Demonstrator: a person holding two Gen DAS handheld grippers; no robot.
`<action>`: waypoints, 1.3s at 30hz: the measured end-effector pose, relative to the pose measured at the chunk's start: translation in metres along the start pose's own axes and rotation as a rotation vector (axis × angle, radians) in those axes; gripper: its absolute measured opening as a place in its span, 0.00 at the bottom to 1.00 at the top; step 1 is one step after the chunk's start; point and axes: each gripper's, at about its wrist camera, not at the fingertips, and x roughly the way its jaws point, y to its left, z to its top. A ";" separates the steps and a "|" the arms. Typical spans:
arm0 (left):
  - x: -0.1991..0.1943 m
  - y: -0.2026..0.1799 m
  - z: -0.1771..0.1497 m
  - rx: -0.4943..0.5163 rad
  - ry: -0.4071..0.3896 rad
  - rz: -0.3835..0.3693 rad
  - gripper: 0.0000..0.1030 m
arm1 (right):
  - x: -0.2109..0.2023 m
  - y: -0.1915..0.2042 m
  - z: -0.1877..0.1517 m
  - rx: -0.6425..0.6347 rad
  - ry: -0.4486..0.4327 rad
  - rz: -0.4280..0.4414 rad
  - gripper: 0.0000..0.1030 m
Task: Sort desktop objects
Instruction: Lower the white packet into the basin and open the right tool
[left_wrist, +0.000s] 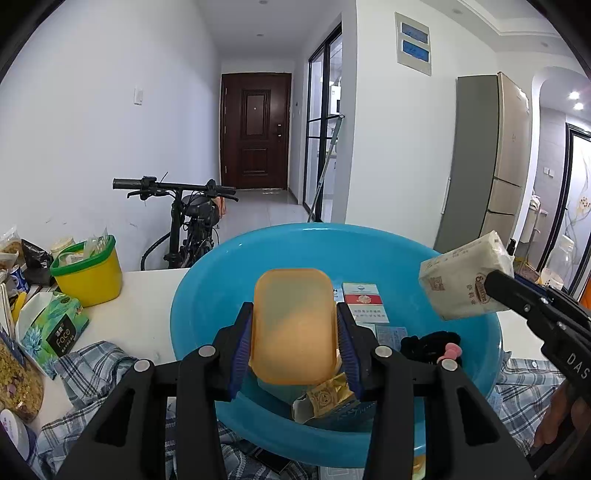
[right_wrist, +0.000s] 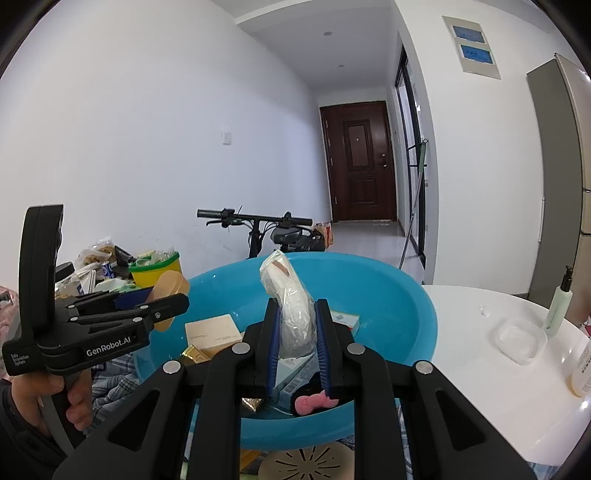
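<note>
A yellow tub with a green rim sat at nine o'clock on the white table, beside a green tissue pack. At centre, a blue basin rested on a checked cloth. The left gripper was clenched on an orange lid, held above the basin. Only the left wrist view showed a red and white box lying inside the basin at one o'clock. At three o'clock, the right gripper clasped a wrapped tissue packet over the basin. Only the right wrist view showed the person's hand on the left gripper's handle, a clear container and a pump bottle on the table at three o'clock.
</note>
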 end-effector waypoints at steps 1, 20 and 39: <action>0.000 -0.001 0.000 0.000 -0.001 0.002 0.44 | -0.002 0.000 0.000 0.002 -0.007 -0.001 0.16; 0.001 0.000 -0.001 -0.003 0.001 -0.002 0.43 | -0.006 -0.005 -0.006 0.077 -0.096 -0.014 1.00; 0.000 -0.003 0.000 -0.001 0.001 0.002 0.43 | 0.010 0.006 -0.011 -0.003 -0.004 -0.027 1.00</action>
